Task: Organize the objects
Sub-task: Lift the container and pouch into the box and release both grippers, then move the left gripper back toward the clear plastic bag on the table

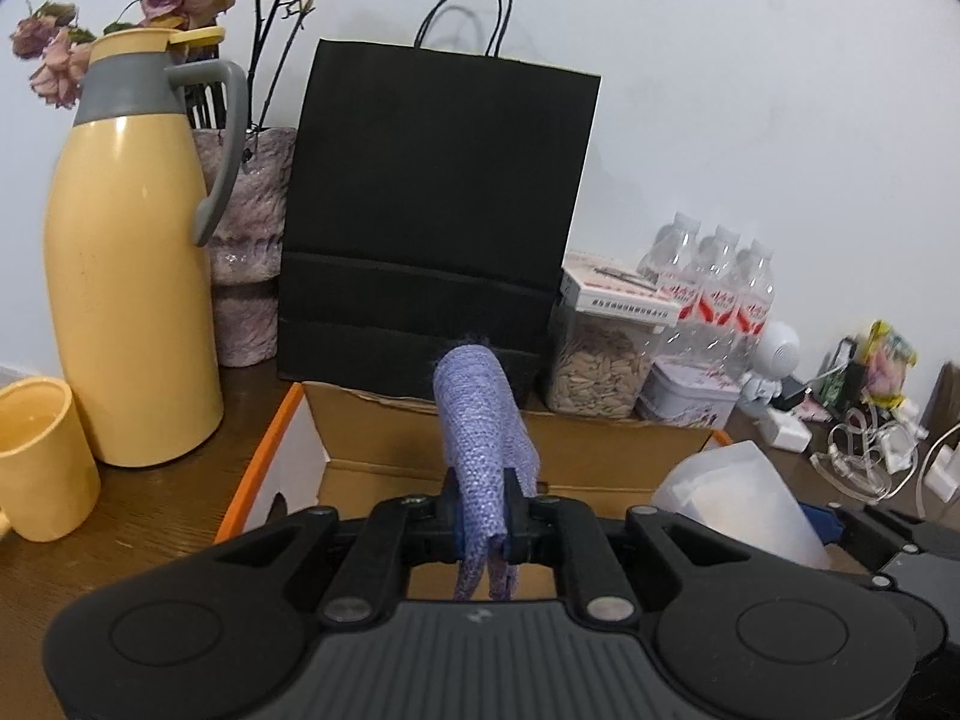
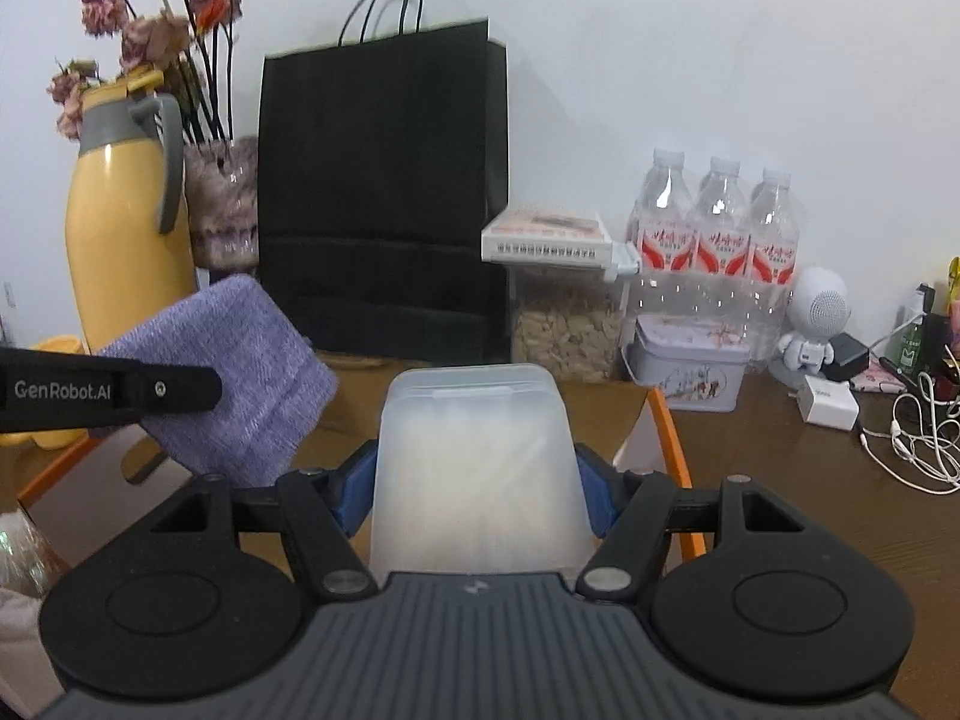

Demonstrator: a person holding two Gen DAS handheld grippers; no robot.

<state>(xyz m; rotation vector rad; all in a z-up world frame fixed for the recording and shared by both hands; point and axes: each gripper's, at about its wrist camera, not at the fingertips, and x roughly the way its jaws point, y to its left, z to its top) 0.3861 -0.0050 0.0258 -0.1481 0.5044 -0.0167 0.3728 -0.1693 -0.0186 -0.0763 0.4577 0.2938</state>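
My left gripper [image 1: 485,516] is shut on a folded purple cloth [image 1: 483,432] and holds it above an open cardboard box [image 1: 384,438] with orange edges. The cloth also shows in the right wrist view [image 2: 240,384], with the left gripper's finger [image 2: 150,391] across it. My right gripper [image 2: 477,492] is shut on a translucent white plastic container [image 2: 477,456], held over the same box [image 2: 612,414]. The container shows at the lower right of the left wrist view [image 1: 738,498].
Behind the box stand a black paper bag [image 1: 438,210], a yellow thermos jug [image 1: 129,276], a yellow mug [image 1: 42,456], a vase of dried flowers [image 1: 246,240], a jar of seeds [image 2: 564,324], three water bottles [image 2: 714,240], a tin [image 2: 690,366], a white robot figure [image 2: 816,318], and chargers and cables [image 2: 912,438].
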